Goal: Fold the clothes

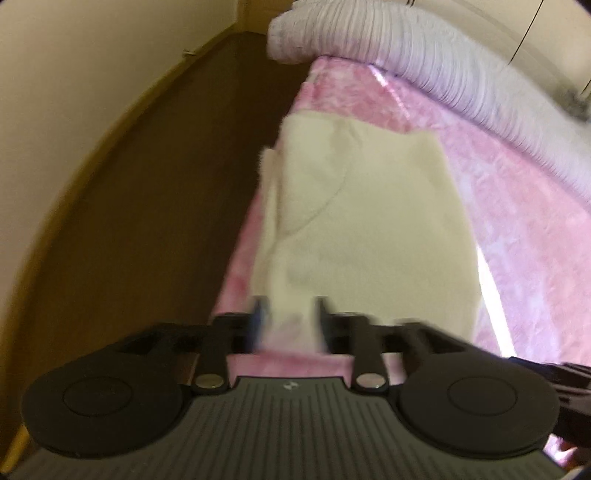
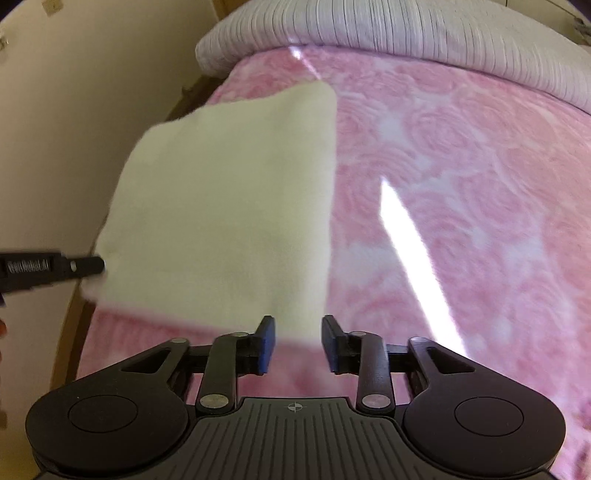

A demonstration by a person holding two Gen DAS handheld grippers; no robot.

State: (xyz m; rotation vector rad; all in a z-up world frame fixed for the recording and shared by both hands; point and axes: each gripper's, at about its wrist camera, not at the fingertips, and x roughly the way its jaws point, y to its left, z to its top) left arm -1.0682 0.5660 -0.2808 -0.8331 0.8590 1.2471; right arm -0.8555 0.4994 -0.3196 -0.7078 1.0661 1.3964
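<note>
A wide bed is filling both views, covered by a pink blanket (image 2: 461, 184) with a plush, velvety nap and a pale rose pattern pressed into it. A narrow streak of sunlight (image 2: 413, 251) is cutting diagonally across the blanket, right of the garment. Along the far edge a thick, ribbed white duvet (image 2: 388, 33) is lying rolled up like a long bolster, its fine ridges running crosswise. To the left, the bed is dropping off beside a dark brown floor (image 1: 177, 192) and a plain cream wall (image 1: 74, 74).

A cream garment (image 2: 229, 199), soft and fuzzy like fleece, is lying folded into a rough rectangle on the left part of the blanket, near the bed's left edge. In the left wrist view a curved seam is showing on its upper layer and its left side is slightly overhanging the edge.

The right gripper (image 2: 297, 341), black with blue pads, is hovering over the garment's near right corner with its jaws spread apart and gripping nothing. The left gripper (image 1: 288, 325) is blurred at the garment's near left corner; its fingers are standing apart with pale cloth between them, but I cannot tell whether they are pinching it
</note>
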